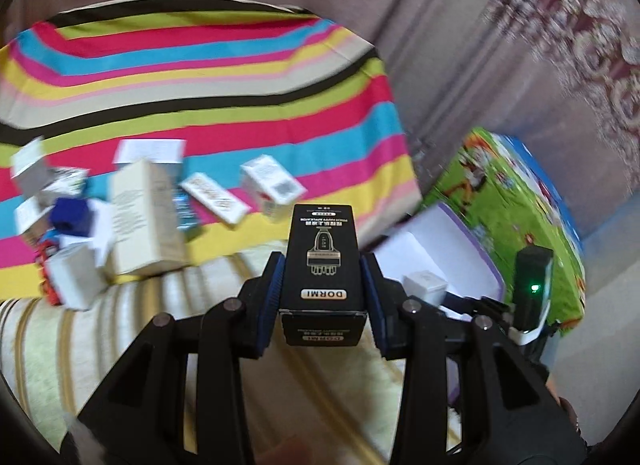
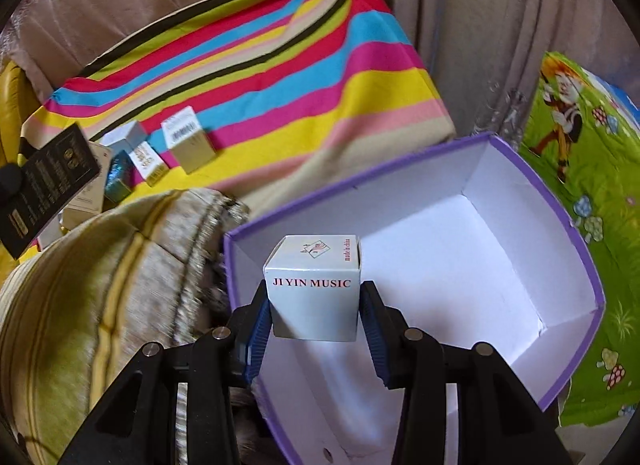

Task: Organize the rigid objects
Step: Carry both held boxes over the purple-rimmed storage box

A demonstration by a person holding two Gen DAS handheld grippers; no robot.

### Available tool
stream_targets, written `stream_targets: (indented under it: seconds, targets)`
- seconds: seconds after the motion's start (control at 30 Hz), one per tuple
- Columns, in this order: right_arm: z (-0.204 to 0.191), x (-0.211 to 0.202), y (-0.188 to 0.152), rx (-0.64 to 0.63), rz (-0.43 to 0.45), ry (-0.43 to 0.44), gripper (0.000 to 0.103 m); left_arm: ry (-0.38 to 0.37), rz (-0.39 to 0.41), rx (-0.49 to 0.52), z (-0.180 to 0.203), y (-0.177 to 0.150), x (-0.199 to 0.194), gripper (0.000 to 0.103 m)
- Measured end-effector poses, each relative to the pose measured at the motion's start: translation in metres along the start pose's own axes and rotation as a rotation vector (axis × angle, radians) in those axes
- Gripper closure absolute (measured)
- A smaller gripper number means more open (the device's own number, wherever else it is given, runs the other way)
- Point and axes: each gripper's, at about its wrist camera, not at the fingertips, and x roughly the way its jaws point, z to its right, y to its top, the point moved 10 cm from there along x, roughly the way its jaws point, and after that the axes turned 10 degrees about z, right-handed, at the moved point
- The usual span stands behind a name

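A striped bedsheet (image 1: pixel 200 65) is spread over the bed, with a cluster of small cartons (image 1: pixel 120 209) left on it. A purple-rimmed white box (image 2: pixel 592 265), seemingly empty, is set beside it as the collecting place. The black DORMI carton (image 1: pixel 320 265) is clamped in the left tool (image 1: pixel 322 285), short of the box. The white JI YIN MUSIC cube (image 2: pixel 314 293) is clamped in the right tool (image 2: pixel 314 321) over the box's interior. The depositing step appears in hand; lowering and release of the cube would be called for next.
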Motion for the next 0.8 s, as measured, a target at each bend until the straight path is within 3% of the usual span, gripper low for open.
stream_targets:
  seconds: [0.33,0.5,0.8]
  targets:
    - [0.025,0.007,-0.033,0.028,-0.067,-0.031,0.059,-0.090,-0.161,0.055,0.055,-0.013,0.054,0.060]
    - [0.033,0.008,-0.045,0.036,-0.084,-0.044,0.059,-0.094,-0.224,0.101,0.074,-0.021,0.077,0.060]
    - [0.034,0.015,-0.067,0.035,-0.127,-0.028,0.057,-0.066,-0.320,0.081,0.067,-0.041,0.095,0.051]
